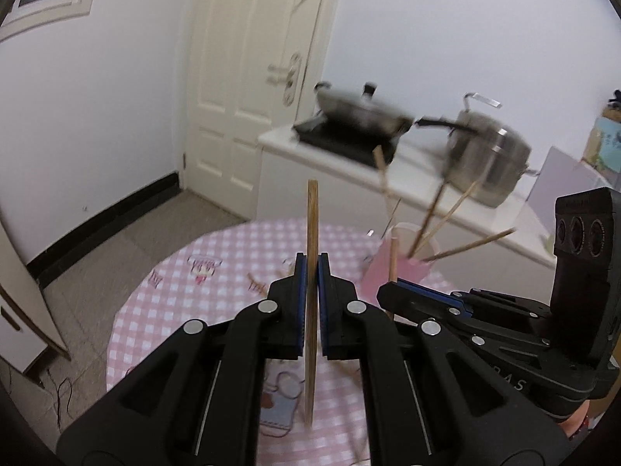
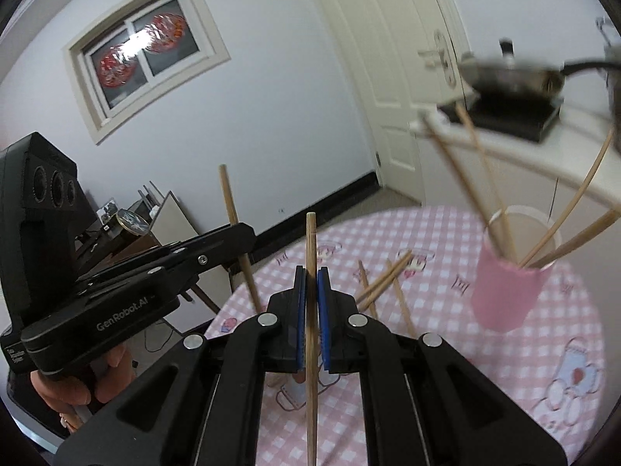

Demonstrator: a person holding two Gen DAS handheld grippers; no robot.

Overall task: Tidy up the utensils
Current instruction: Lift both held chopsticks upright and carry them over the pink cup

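One wooden chopstick (image 1: 311, 256) is clamped upright in the left gripper (image 1: 311, 268), another chopstick (image 2: 311, 272) likewise in the right gripper (image 2: 311, 279). A pink cup (image 2: 504, 291) holding more chopsticks is seen just ahead on the checkered tablecloth (image 2: 427, 233).

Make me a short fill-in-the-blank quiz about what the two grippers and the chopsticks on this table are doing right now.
1. Each gripper, left gripper and right gripper, is shut on one wooden ____.
2. The cup holding several chopsticks is ____ in colour.
3. Loose chopsticks lie on the ____ tablecloth.

Missing words: chopstick; pink; checked
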